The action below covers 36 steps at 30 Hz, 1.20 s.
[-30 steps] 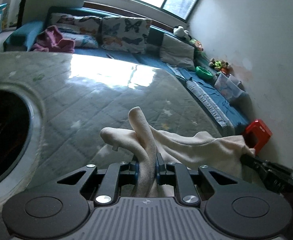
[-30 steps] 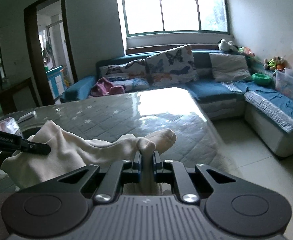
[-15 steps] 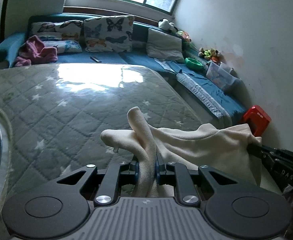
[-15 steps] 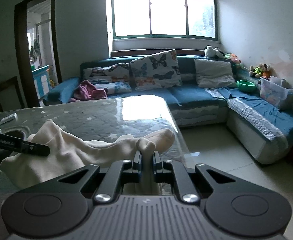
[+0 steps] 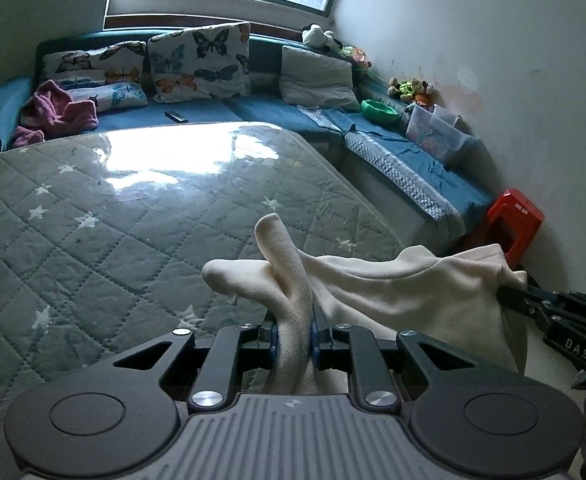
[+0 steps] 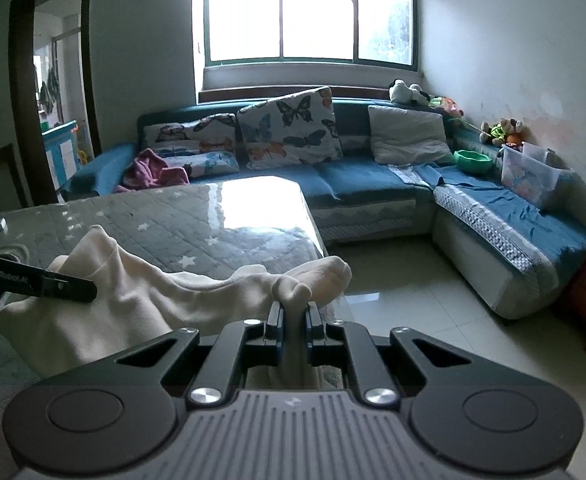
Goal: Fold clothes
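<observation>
Both grippers are clenched on one cream garment (image 5: 405,292), which hangs stretched between them above the near edge of the table (image 5: 133,216). The left gripper (image 5: 293,332) pinches a thick roll of the cloth, and the right gripper (image 6: 293,320) pinches a bunched corner at the other end. To do this step well, I think the two hands should keep the top edge tight and level, then bring the cloth forward over the table and lower it slowly, so that it lands flat without wrinkles. If one hand goes lower, the garment will probably lie crooked.

The table has a grey quilted cover with white stars, under a shiny clear sheet that reflects the window (image 6: 309,12). Behind it is a blue corner sofa (image 6: 357,176) with butterfly pillows (image 6: 289,132), a pink cloth (image 6: 153,168), a green bowl (image 6: 473,160) and soft toys. A red stool (image 5: 515,220) stands by the white wall, and the floor is pale tile
</observation>
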Motion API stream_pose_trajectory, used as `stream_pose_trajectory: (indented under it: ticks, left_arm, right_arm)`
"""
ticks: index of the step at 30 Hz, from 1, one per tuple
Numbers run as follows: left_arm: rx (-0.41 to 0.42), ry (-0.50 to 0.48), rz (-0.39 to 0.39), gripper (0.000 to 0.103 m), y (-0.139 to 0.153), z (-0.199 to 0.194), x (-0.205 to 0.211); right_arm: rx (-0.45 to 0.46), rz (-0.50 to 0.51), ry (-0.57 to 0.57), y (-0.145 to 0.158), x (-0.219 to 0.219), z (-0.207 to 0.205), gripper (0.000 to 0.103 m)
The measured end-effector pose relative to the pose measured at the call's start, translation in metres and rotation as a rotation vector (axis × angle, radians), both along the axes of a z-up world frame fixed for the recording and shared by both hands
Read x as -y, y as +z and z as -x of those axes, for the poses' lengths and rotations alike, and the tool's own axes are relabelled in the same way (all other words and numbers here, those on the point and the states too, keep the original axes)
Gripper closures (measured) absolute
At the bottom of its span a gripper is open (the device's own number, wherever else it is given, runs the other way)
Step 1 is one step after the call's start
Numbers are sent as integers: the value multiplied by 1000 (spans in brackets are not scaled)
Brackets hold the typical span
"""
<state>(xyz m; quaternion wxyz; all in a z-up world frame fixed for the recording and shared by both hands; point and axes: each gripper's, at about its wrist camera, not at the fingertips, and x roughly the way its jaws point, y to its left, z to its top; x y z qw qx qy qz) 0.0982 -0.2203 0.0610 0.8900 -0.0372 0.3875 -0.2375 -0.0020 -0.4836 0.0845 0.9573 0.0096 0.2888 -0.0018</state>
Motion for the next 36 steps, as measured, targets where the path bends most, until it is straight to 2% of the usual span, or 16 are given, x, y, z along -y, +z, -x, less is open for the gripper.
stream_pose_trajectory:
  ticks: [22, 26, 32, 36]
  left_arm:
    - [-54, -1, -58, 86, -27, -6, 8]
    - [-58, 4, -66, 83, -28, -5, 8]
    - [-53, 19, -73, 80, -25, -3, 4]
    - [-55, 27, -74, 78, -26, -2, -2]
  right_arm:
    - [-97, 17, -52, -31, 9, -31, 94]
    - [-116, 20, -63, -35, 11, -35, 93]
    - [-100, 26, -81, -31, 13, -23, 91]
    - [-70, 7, -36, -24, 4, -5, 90]
